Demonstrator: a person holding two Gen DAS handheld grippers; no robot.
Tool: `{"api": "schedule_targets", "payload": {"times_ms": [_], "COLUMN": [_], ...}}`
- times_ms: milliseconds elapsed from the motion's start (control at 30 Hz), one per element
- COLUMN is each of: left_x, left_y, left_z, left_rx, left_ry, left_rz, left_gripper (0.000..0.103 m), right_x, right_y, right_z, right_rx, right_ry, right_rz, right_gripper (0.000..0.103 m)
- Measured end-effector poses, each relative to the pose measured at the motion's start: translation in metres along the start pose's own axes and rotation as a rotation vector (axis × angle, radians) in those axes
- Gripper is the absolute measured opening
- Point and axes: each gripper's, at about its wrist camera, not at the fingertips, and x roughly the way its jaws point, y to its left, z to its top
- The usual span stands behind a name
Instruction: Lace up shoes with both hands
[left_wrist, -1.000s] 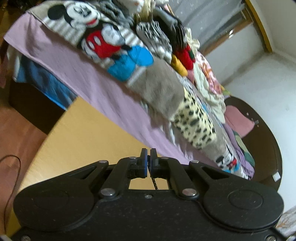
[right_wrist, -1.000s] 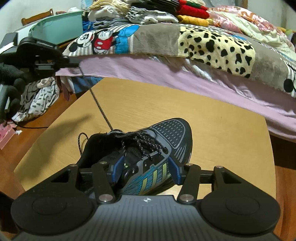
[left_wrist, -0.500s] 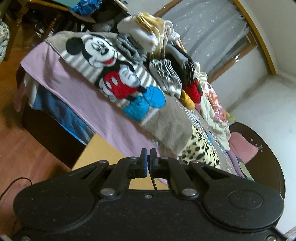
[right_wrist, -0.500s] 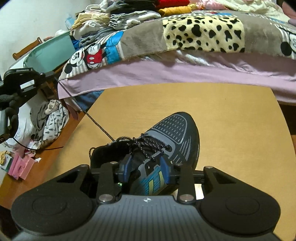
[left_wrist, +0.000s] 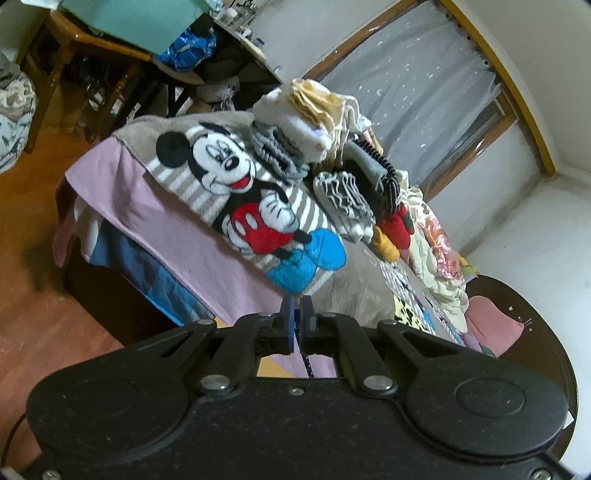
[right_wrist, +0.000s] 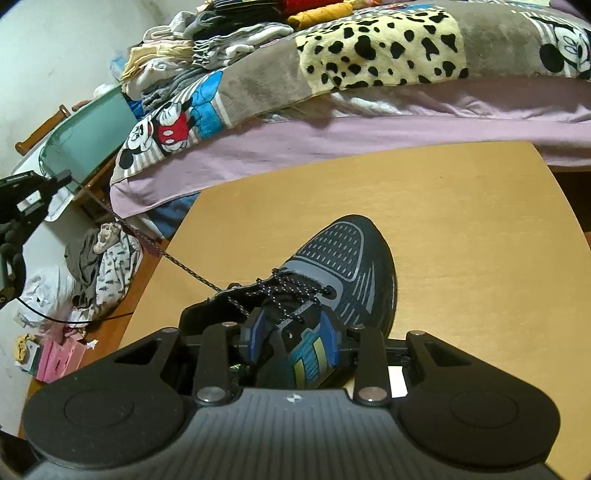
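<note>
A dark grey running shoe (right_wrist: 347, 266) with blue and yellow-green side stripes lies on the wooden table (right_wrist: 461, 221), toe pointing away in the right wrist view. My right gripper (right_wrist: 293, 332) is shut on the shoe's upper by the eyelets, blue pads pressing either side. A black speckled lace (right_wrist: 177, 260) runs taut from the eyelets up to the left, to my left gripper (right_wrist: 62, 177). In the left wrist view the left gripper (left_wrist: 296, 317) is shut on the lace (left_wrist: 308, 365), which hangs below the pads.
A bed (left_wrist: 184, 229) with a purple sheet, cartoon blanket and piles of folded clothes borders the table's far side. Loose clothes (right_wrist: 99, 266) and a pink box (right_wrist: 59, 360) lie on the floor to the left. A wooden chair (left_wrist: 92, 40) stands beyond the bed.
The left gripper has risen and drawn away from the table, pulling the lace taut. The right jaws have closed onto the shoe's upper, and that gripper has rolled.
</note>
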Motion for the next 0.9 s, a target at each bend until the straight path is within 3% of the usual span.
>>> {"api": "schedule_targets", "payload": {"times_ms": [467,567,733,900], "left_x": [-0.018,-0.012,-0.004,-0.006], "left_y": [-0.023,-0.024,-0.041,-0.064], "left_z": [0.012,0.012,0.002,-0.013], "left_rx": [0.072,0.109,0.273,0.432], "left_ry": [-0.089,-0.023,0.088,0.193], "left_rz": [-0.079,-0.109,-0.172,-0.312], "left_gripper": [0.0,0.0,0.0,0.0], "right_x": [0.003,0.003,-0.002,-0.009], "right_y": [0.003,0.002,0.004,0.005], "right_z": [0.002,0.003,0.004,0.009], "right_rx": [-0.046,-0.049,-0.049,-0.042], "right_ry": [0.057,0.06,0.034,-0.01], "right_rz": [-0.006,-0.005,0.012,0.003], "right_gripper": [0.035,0.035,0.035,0.035]}}
